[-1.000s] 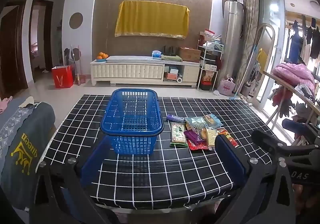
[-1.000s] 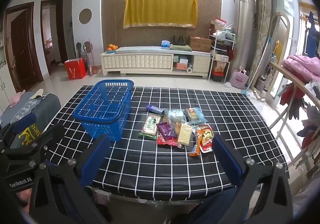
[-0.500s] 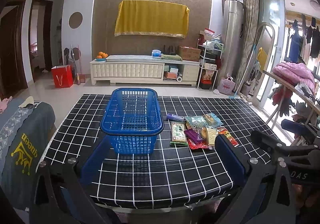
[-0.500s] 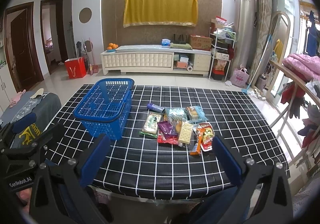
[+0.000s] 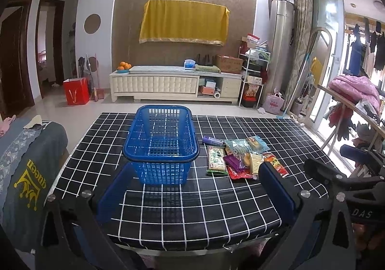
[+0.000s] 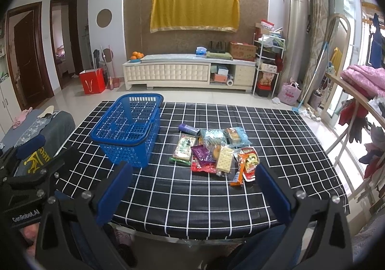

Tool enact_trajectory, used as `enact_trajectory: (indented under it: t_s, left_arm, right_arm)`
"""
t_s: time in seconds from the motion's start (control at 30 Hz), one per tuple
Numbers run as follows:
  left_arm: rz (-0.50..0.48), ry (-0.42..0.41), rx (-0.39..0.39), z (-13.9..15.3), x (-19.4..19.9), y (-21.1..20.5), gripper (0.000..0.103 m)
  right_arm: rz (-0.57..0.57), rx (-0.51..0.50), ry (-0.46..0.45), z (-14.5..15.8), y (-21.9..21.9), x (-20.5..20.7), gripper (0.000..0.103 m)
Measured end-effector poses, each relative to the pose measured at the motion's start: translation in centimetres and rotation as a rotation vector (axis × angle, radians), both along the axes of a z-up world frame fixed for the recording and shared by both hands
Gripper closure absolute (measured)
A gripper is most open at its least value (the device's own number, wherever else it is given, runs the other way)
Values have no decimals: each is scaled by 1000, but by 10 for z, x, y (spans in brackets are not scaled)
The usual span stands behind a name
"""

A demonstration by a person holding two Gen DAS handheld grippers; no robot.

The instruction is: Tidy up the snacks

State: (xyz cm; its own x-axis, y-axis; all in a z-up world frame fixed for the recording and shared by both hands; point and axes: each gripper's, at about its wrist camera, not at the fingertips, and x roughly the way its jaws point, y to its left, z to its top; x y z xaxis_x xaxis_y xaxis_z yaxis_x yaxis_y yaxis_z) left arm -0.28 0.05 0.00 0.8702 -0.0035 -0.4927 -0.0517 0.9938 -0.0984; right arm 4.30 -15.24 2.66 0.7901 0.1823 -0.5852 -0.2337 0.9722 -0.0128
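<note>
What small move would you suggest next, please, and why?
Probably ease the right tongs forward toward the snack packets: both tongs are open and empty, the blue basket holds nothing, and the pile lies directly ahead of the right ones.

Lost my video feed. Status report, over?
Left tongs and right tongs open, empty. Blue basket empty; snack pile beside it on table. Path unobstructed.
</note>
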Motion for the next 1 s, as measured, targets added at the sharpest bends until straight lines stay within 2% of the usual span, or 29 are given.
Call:
enact_trajectory:
  t_s: [1.0]
  left_arm:
    - [-8, 9, 5, -1, -1, 1, 0]
  right_arm:
    - [3, 1, 14, -2, 0, -2, 0]
